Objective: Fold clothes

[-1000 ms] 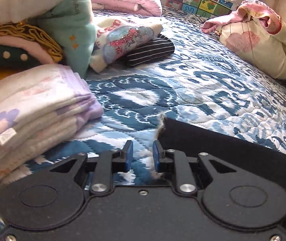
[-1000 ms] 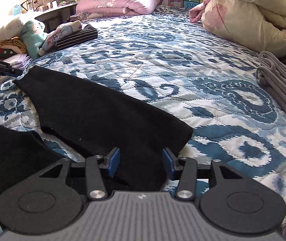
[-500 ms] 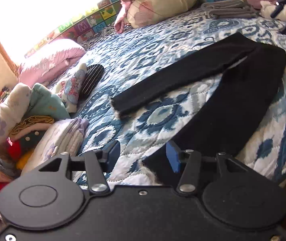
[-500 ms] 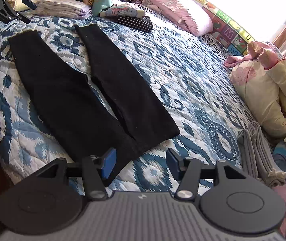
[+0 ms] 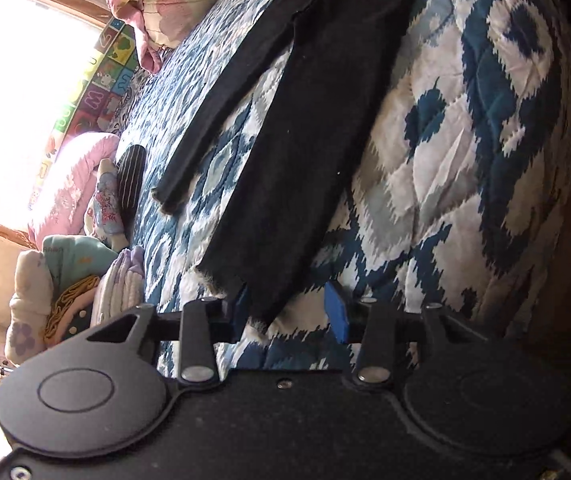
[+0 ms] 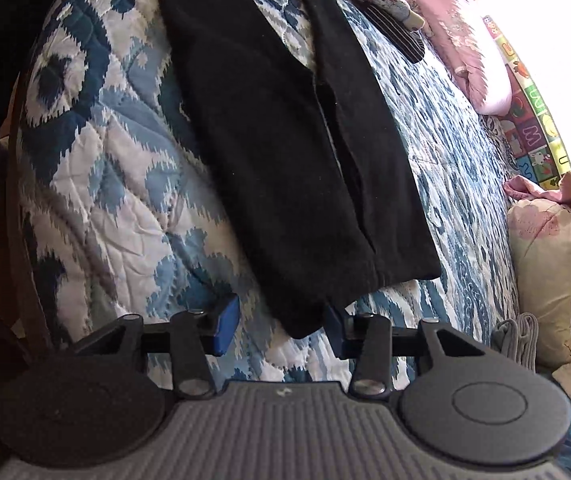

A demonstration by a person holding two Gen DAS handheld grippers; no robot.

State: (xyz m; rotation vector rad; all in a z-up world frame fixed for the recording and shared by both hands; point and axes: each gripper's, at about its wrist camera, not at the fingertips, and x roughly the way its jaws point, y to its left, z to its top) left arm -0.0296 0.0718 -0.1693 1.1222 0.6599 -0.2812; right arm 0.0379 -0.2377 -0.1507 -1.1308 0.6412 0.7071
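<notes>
While the black trousers (image 5: 305, 152) run out of frame at the top, lying on the bed (image 5: 465, 160), I hold both tools released: left tool (image 5: 287, 316) straddling a hem, right tool (image 6: 281, 326) straddling the waist.

I am seeing the window (image 5: 13, 92) glaring white; the edges are bending and falling into dark shadow.

The black trousers (image 5: 305, 152) (image 6: 285, 152) on the quilt (image 5: 465, 160) (image 6: 105, 160) are viewed closely, tilted, from opposite ends by both wrist cameras.
</notes>
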